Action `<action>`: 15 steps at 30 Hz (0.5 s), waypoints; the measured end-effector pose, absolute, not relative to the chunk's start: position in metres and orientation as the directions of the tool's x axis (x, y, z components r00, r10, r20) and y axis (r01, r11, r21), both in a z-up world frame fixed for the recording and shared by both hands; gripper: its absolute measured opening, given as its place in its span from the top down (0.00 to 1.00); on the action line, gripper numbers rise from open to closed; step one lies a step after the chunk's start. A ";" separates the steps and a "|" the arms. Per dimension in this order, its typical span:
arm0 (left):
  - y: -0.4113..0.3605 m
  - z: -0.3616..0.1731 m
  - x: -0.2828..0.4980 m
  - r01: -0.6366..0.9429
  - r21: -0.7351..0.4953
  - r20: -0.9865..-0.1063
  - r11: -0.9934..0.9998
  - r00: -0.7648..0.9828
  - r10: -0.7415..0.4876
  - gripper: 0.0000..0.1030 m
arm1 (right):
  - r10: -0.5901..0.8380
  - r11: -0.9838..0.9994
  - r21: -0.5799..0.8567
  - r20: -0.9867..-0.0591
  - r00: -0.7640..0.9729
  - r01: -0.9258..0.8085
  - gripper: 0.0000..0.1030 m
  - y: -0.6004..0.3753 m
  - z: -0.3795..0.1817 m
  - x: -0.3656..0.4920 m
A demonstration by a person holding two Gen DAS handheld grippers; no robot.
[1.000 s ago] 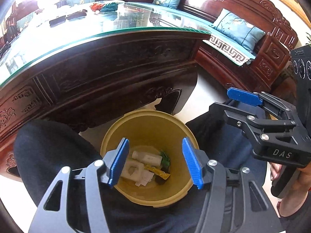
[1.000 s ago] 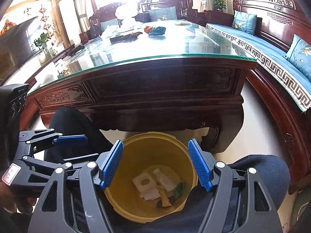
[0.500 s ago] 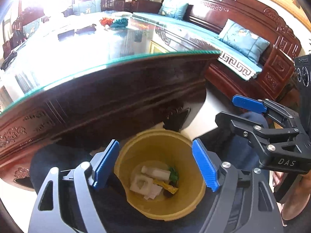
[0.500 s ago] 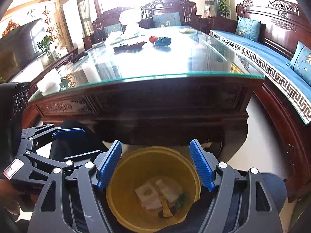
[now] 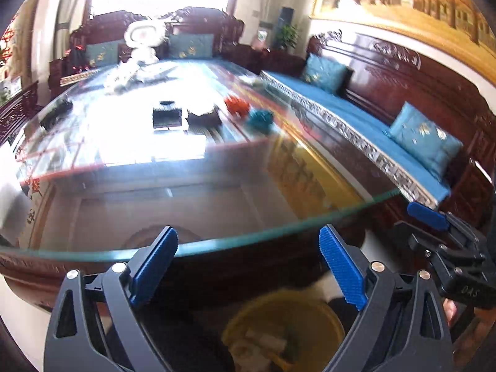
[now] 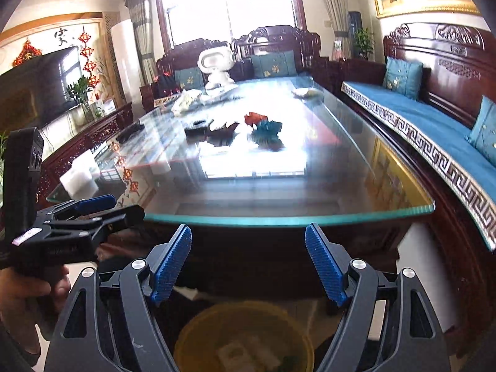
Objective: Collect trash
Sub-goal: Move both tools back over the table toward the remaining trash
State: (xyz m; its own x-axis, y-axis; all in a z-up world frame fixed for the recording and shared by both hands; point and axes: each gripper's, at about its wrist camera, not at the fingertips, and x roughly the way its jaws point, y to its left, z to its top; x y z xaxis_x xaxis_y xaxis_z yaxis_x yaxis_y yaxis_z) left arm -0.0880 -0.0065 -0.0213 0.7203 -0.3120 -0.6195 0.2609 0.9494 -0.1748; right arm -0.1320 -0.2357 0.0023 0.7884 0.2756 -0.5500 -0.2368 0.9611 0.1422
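1. Left wrist view: the left gripper (image 5: 248,266) is seen with its blue-padded fingers (image 5: 154,266) spread wide apart, and nothing is held between them.
2. A yellow bin (image 5: 322,313) is seen low in the frame, below the fingers and in front of the table's near edge; pale scraps of trash (image 5: 263,341) are blurred inside it.
3. The glass-topped table (image 5: 217,204) is spread across the middle of the view, and a red wrapper (image 5: 236,104) and a teal wrapper (image 5: 261,118) are seen lying near each other far back on it, beside dark flat objects (image 5: 167,117).
4. The right gripper (image 5: 434,217) is seen at the right edge, off the table's corner.
5. Right wrist view: the right gripper (image 6: 248,266) is shown with its fingers (image 6: 172,266) likewise held wide apart and empty.
6. The yellow bin (image 6: 192,331) is placed directly beneath them, with trash (image 6: 232,353) blurred inside.
7. On the glass-topped table (image 6: 310,192), the red wrapper (image 6: 253,118) and teal wrapper (image 6: 269,126) are seen touching, well beyond the fingertips.
8. The left gripper (image 6: 96,203) is seen at the left, gripped by a hand (image 6: 28,288).
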 end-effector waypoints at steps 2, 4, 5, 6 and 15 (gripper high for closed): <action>-0.004 -0.014 -0.076 0.243 -0.175 -0.605 0.954 0.738 -0.299 0.08 | 0.278 0.960 0.138 -0.544 0.792 -0.243 0.28 -0.234 0.009 -0.119; -0.001 -0.008 -0.062 0.239 -0.180 -0.591 0.954 0.749 -0.300 0.07 | 0.282 0.959 0.134 -0.537 0.795 -0.250 0.28 -0.232 0.014 -0.106; 0.001 -0.006 -0.055 0.233 -0.180 -0.584 0.956 0.757 -0.294 0.07 | 0.283 0.959 0.131 -0.536 0.795 -0.253 0.28 -0.231 0.016 -0.099; -0.001 -0.004 -0.048 0.230 -0.180 -0.580 0.956 0.760 -0.292 0.07 | 0.283 0.958 0.129 -0.536 0.795 -0.255 0.28 -0.230 0.018 -0.090; -0.004 0.015 0.016 0.199 -0.192 -0.538 0.961 0.798 -0.272 0.06 | 0.298 0.953 0.114 -0.528 0.795 -0.281 0.27 -0.220 0.030 -0.028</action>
State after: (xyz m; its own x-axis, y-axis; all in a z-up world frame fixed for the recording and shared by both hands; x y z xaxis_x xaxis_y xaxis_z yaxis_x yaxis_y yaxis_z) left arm 0.0165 -0.0041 0.0147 0.7975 -0.2722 -0.5384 0.1987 0.9611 -0.1917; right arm -0.0277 -0.2205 0.0305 0.7953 0.2980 -0.5279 -0.2814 0.9528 0.1138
